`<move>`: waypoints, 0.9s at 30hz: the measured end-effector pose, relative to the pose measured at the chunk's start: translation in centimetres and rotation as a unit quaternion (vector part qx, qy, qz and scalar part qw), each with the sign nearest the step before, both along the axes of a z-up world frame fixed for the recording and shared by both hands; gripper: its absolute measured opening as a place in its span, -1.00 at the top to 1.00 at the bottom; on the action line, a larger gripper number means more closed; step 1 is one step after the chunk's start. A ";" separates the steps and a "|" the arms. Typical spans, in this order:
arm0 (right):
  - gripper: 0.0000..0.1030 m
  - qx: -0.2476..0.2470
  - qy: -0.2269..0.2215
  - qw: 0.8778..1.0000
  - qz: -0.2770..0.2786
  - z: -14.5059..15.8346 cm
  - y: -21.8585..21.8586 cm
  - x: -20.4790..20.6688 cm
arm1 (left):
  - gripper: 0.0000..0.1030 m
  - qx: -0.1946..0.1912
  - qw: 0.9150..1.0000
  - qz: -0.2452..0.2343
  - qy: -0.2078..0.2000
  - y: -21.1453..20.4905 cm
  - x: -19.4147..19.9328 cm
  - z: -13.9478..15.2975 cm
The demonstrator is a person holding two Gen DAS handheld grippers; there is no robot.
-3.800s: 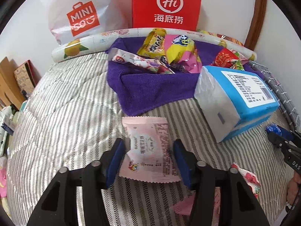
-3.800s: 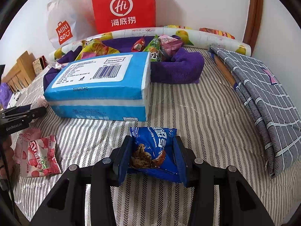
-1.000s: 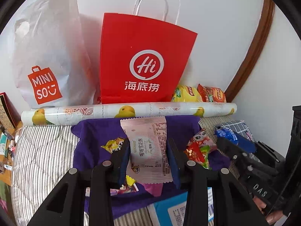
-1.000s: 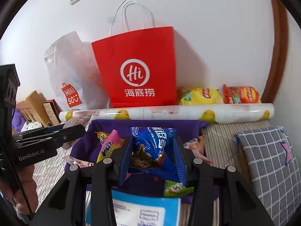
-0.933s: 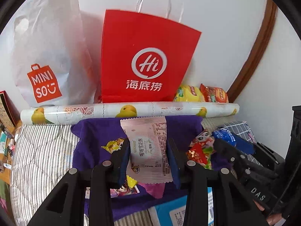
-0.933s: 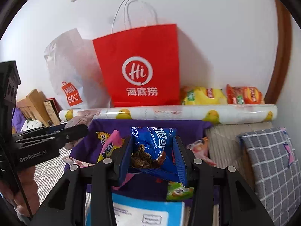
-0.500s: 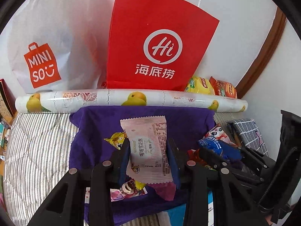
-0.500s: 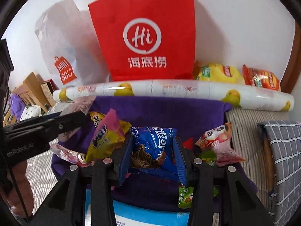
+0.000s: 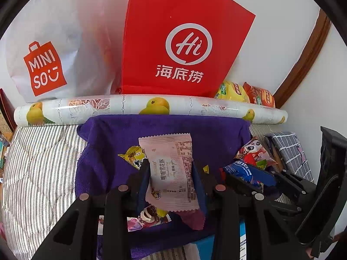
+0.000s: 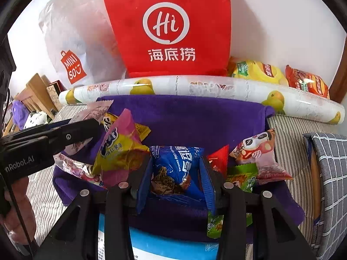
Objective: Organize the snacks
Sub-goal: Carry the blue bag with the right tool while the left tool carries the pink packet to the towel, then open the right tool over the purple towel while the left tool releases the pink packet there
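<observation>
Left wrist view, left gripper (image 9: 171, 173) clamping pink packet (image 9: 169, 166); right gripper (image 10: 176, 173) clamping blue cookie packet (image 10: 176, 164)

We see the left gripper (image 9: 171, 174) and right gripper (image 10: 176, 174), both matte black angular frames with round silver screws, blue ribbed finger pads (image 10: 207, 186), and white "Robot.AI" lettering on one side.

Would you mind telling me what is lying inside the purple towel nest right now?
The purple towel holds several snack packets, including a yellow-pink one and a panda-print one. Anything beneath them or behind the grippers is hidden.
</observation>
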State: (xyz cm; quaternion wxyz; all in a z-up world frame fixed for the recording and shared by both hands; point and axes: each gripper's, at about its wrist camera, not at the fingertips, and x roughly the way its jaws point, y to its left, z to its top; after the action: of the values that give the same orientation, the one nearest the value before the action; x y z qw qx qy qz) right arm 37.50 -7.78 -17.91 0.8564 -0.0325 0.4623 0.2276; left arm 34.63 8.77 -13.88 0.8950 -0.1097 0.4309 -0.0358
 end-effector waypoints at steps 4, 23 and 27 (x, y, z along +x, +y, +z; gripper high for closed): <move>0.16 -0.006 0.004 1.000 0.001 -0.3 0.2 0.0 | 0.30 0.000 1.000 0.001 0.003 0.0 0.1 -0.2; 0.10 0.008 -0.004 1.000 0.009 0.7 -0.4 -0.6 | 0.30 0.001 1.000 -0.007 0.014 -0.7 0.3 -1.0; 0.01 0.017 -0.027 0.999 0.008 2.2 -0.7 -1.3 | 0.30 0.002 1.000 -0.013 0.015 -0.9 0.3 -1.2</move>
State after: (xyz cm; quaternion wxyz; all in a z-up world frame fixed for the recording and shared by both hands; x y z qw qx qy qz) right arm 36.19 -8.51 -15.73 0.8671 -0.0280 0.4351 0.2410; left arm 34.94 7.86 -15.07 0.8882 -0.1025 0.4456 -0.0449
